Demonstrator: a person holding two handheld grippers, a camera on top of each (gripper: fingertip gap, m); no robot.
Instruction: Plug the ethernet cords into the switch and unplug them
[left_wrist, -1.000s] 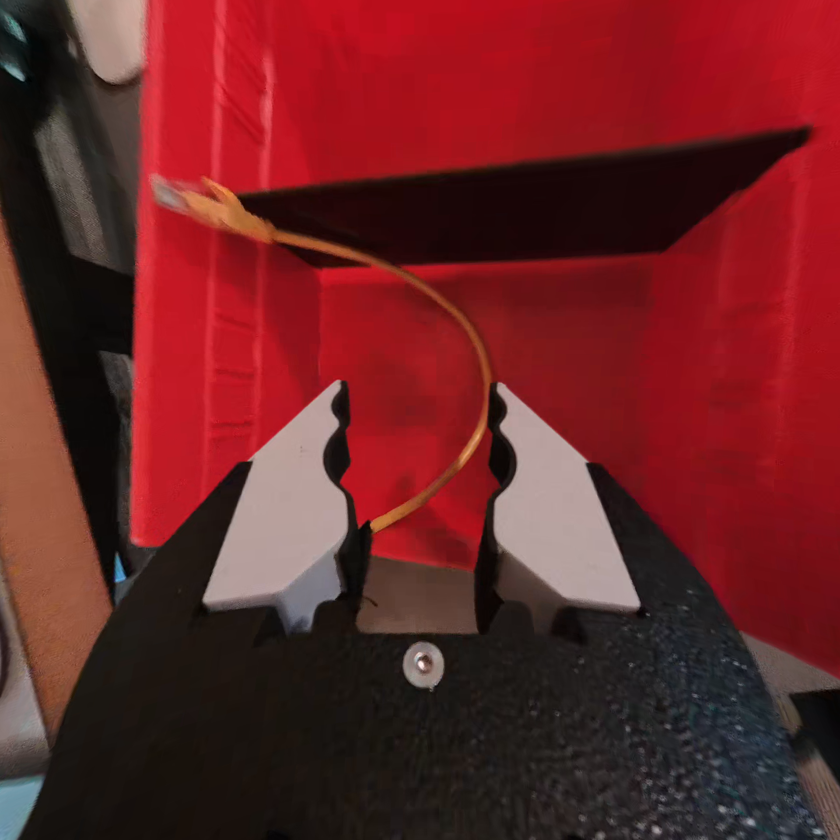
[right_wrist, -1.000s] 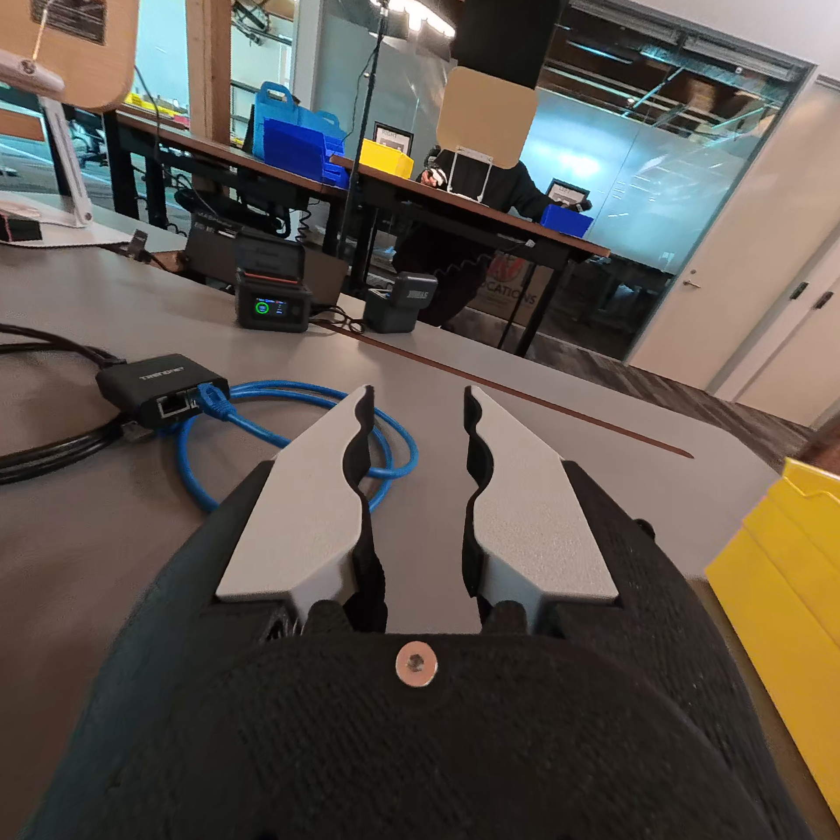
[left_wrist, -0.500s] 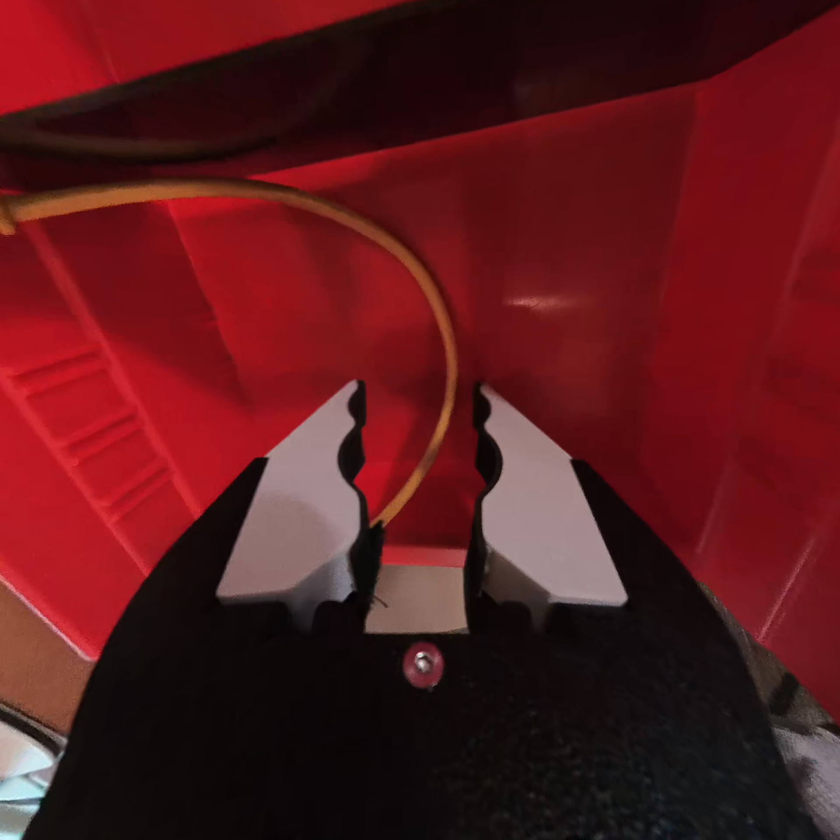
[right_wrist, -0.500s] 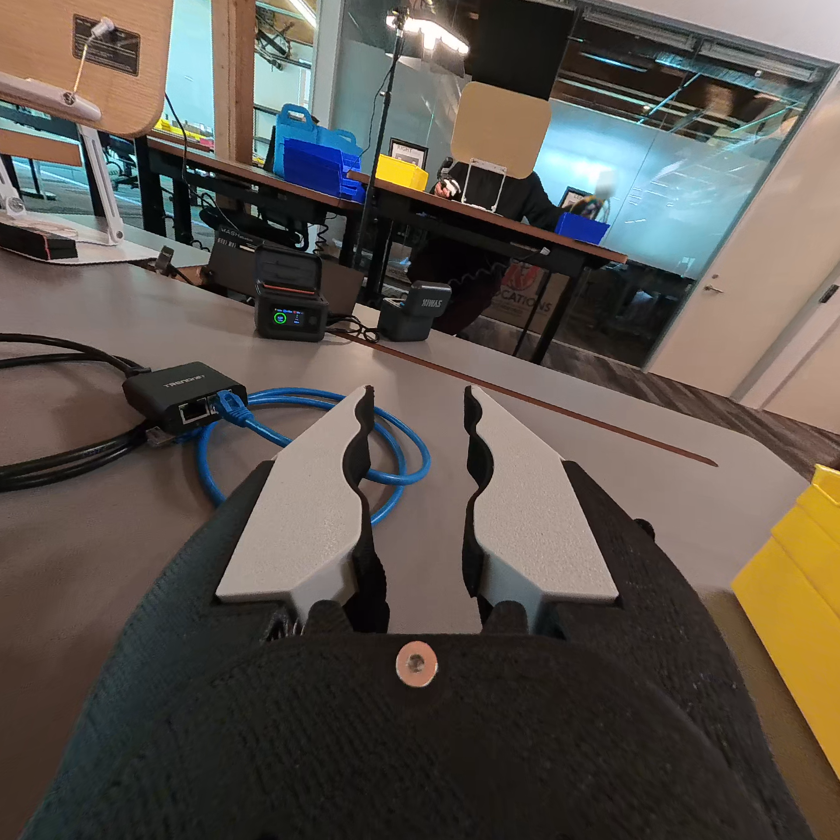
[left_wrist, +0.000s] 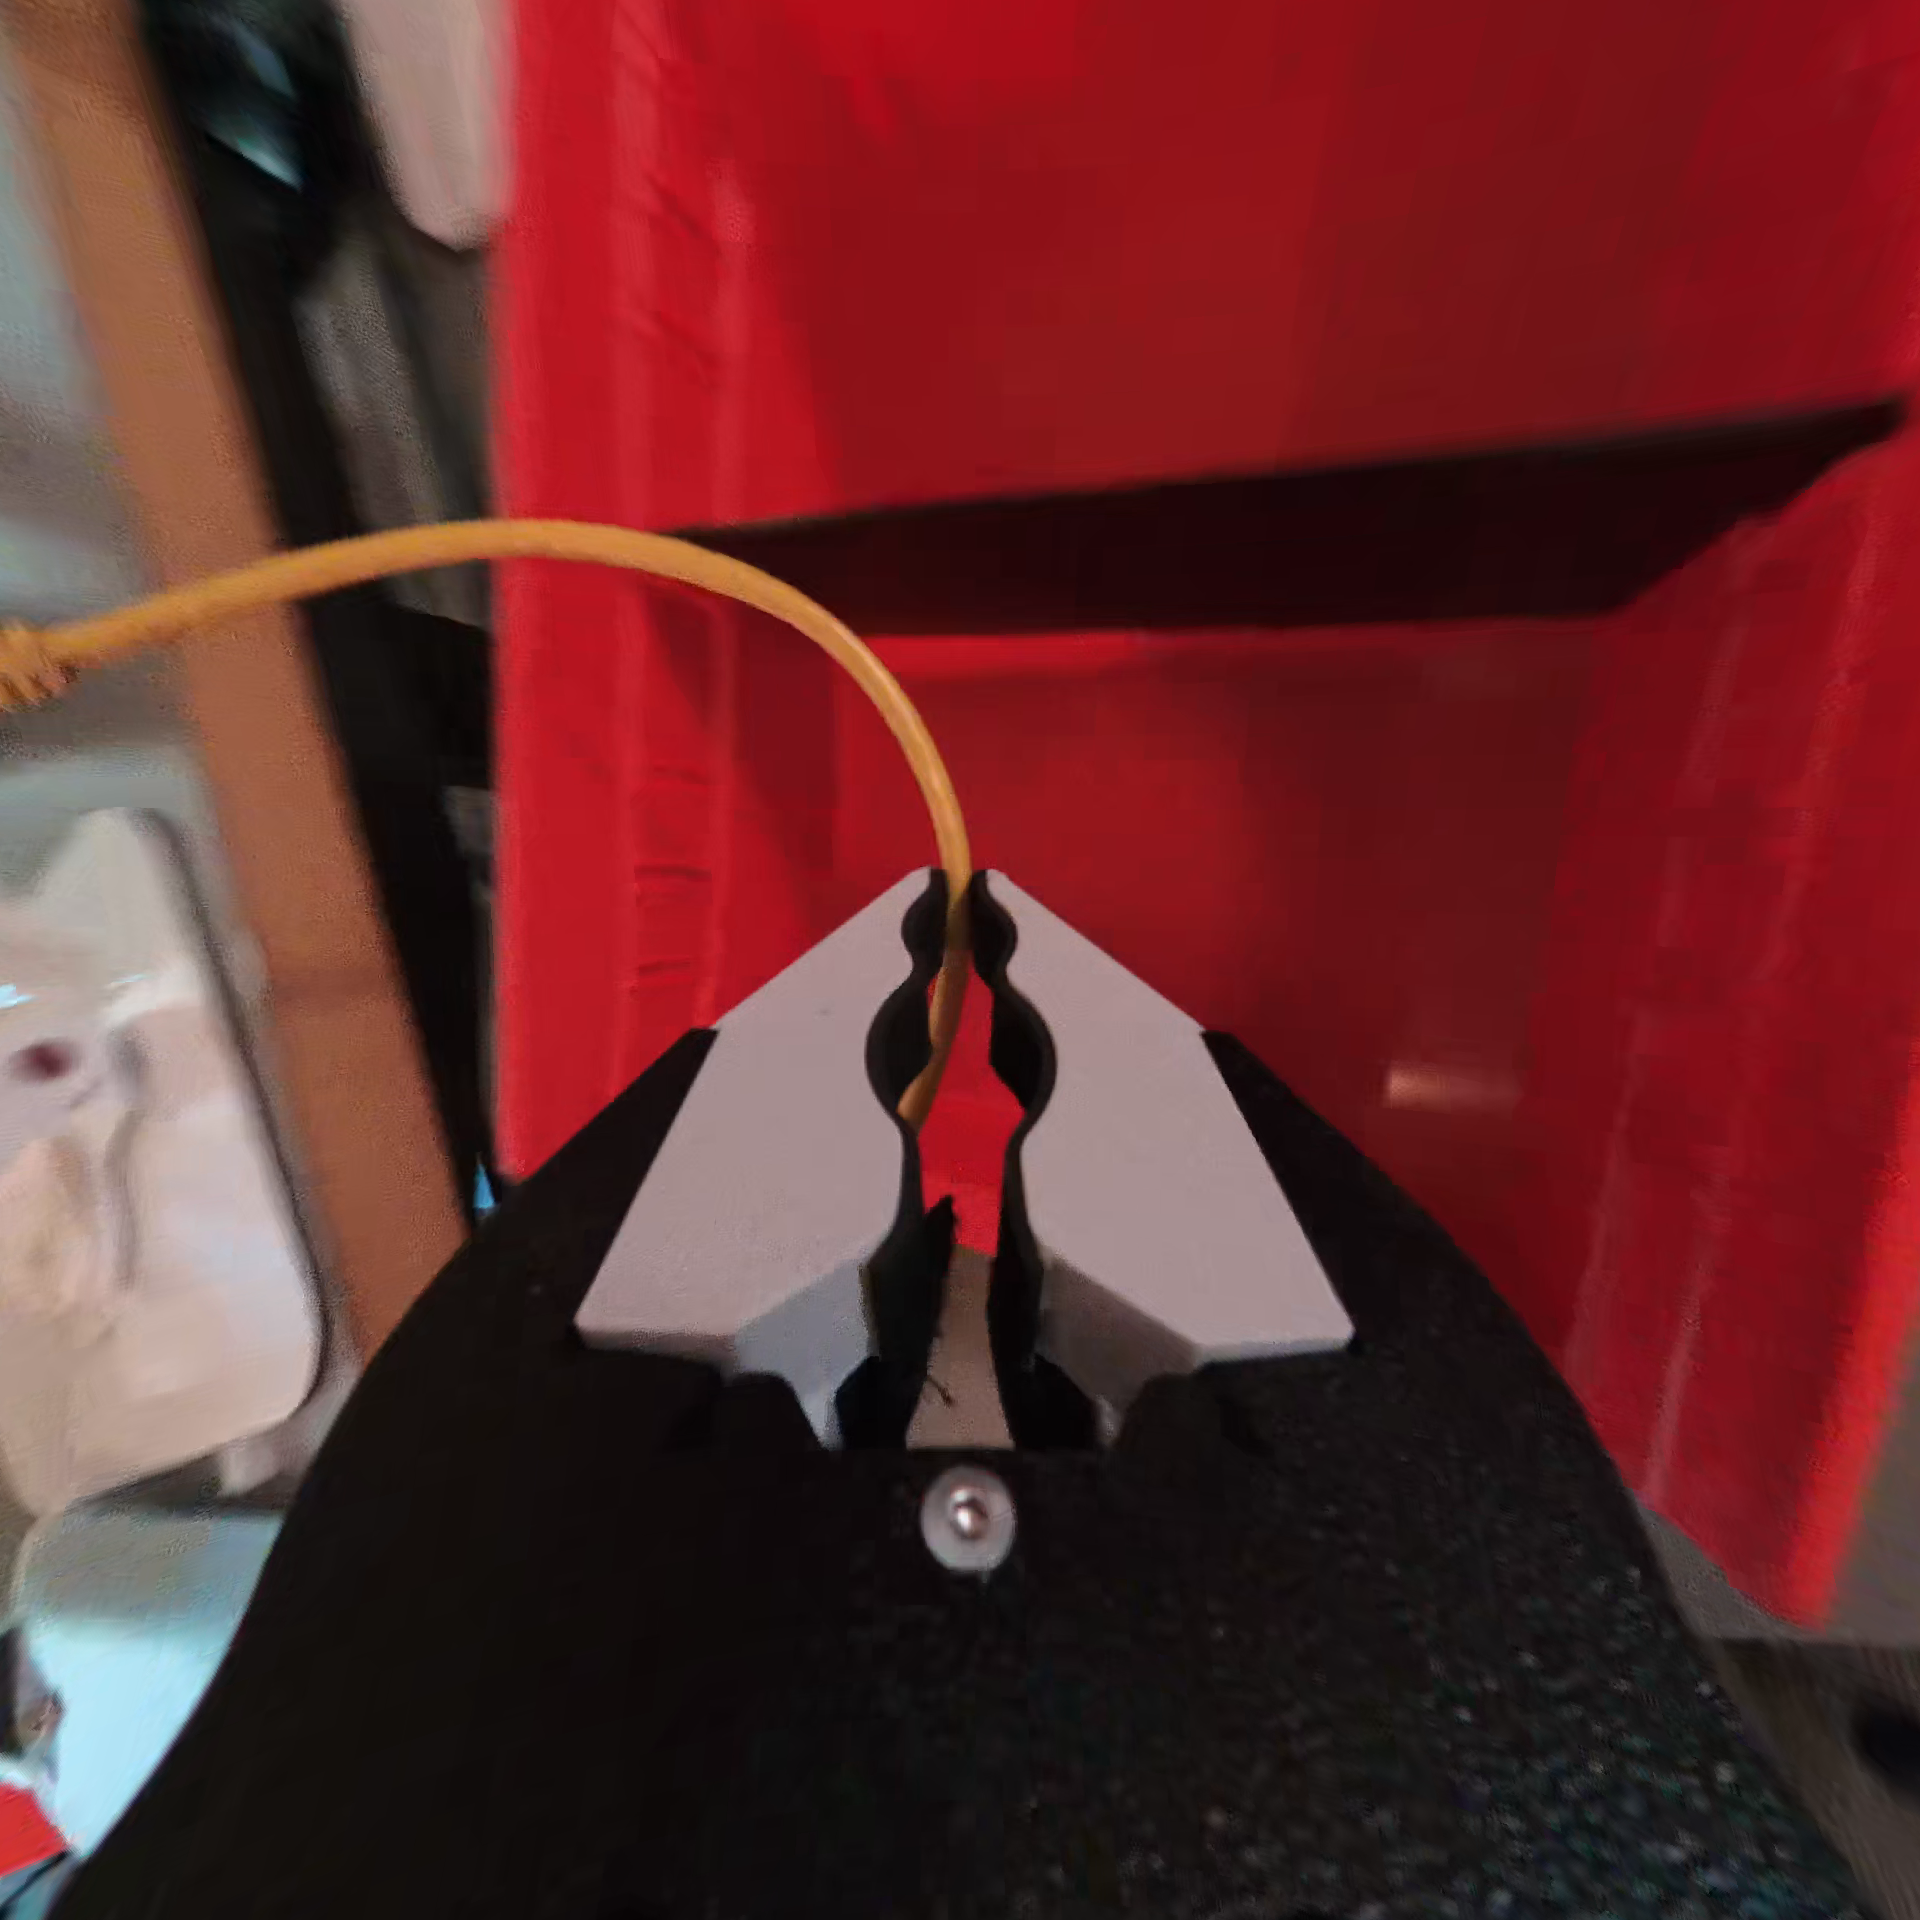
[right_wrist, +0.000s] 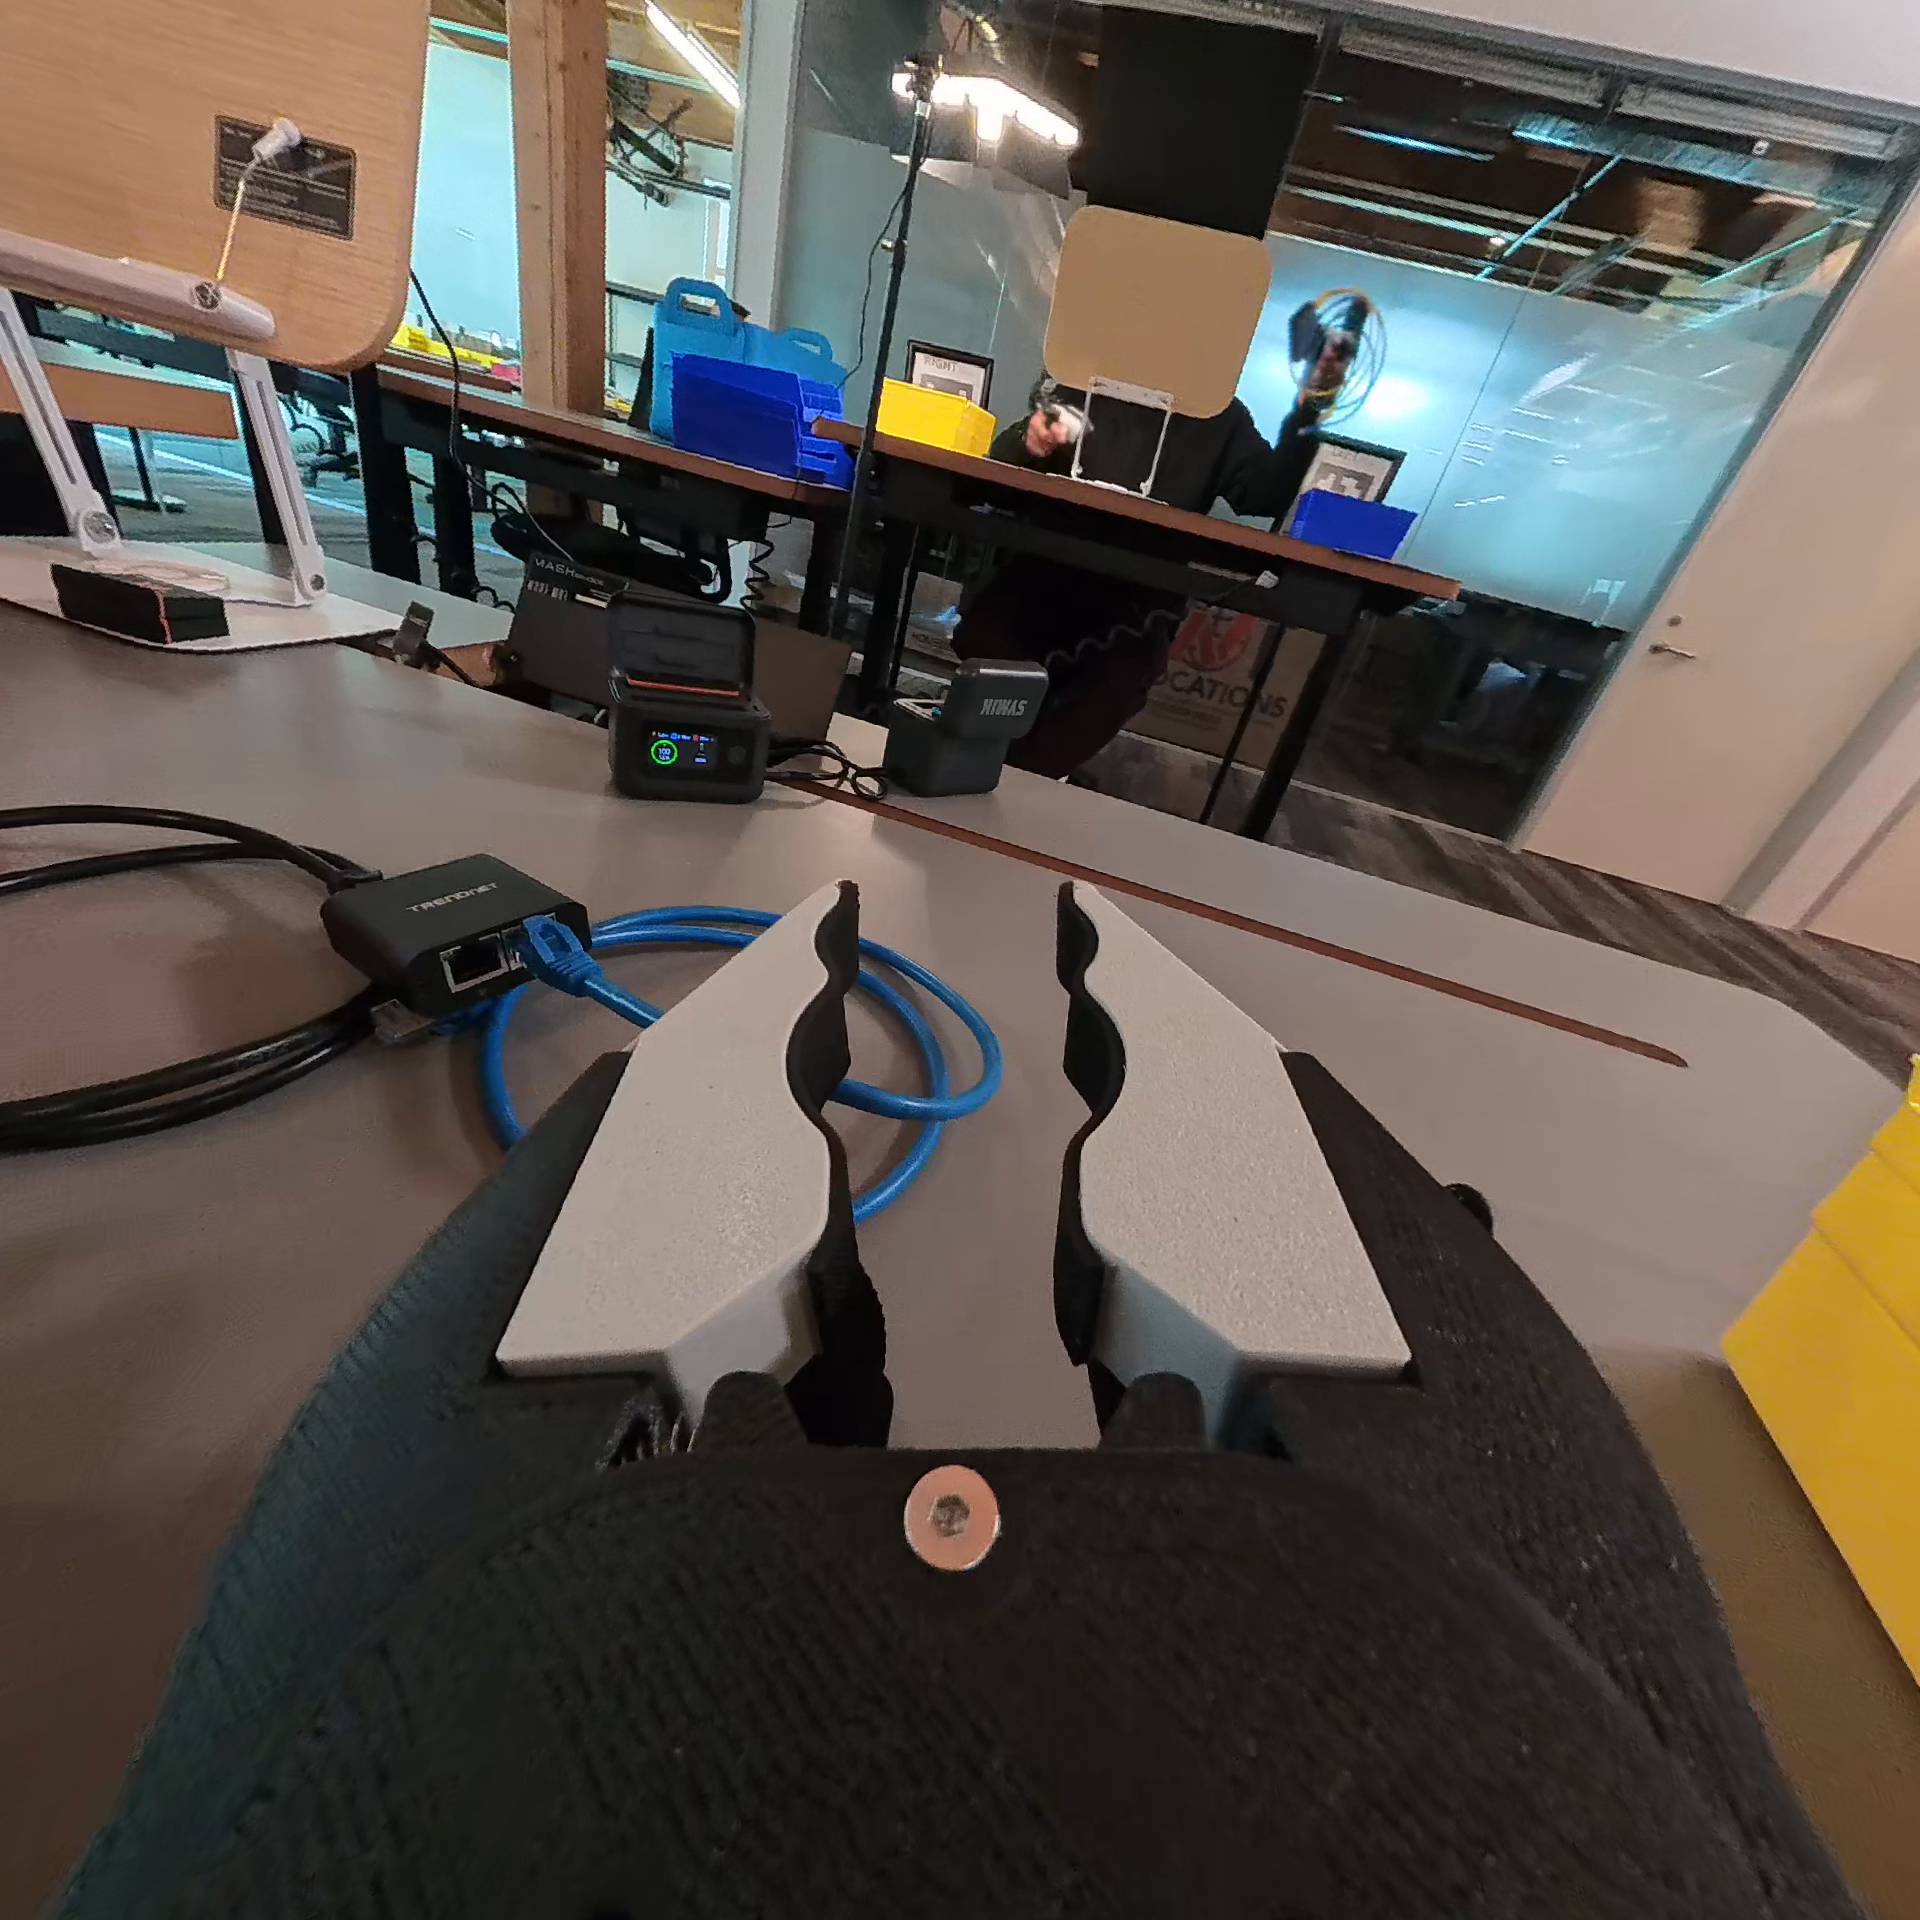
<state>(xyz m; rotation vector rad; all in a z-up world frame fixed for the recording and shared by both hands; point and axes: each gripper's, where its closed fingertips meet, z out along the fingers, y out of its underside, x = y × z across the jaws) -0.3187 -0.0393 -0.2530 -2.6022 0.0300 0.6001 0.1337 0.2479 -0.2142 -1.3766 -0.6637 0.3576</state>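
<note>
My left gripper is shut on a yellow ethernet cord, pinched at the fingertips. The cord arcs up and left in front of a red bin, and its plug end is at the left edge, blurred. In the right wrist view my right gripper is open and empty above the grey table. A small black switch sits ahead to the left. A blue ethernet cord is plugged into its right port and coils on the table under my left finger.
Black cables run left from the switch. A yellow bin stands at the right edge. A black charger with a lit screen and a dark box sit at the table's far edge. A person sits at a desk beyond. Spacing between my two grippers at the tips: around 55 cm.
The left gripper has closed on the yellow cord and pulled back out of the red bin. The right gripper stayed open, its view shifting slightly right and back.
</note>
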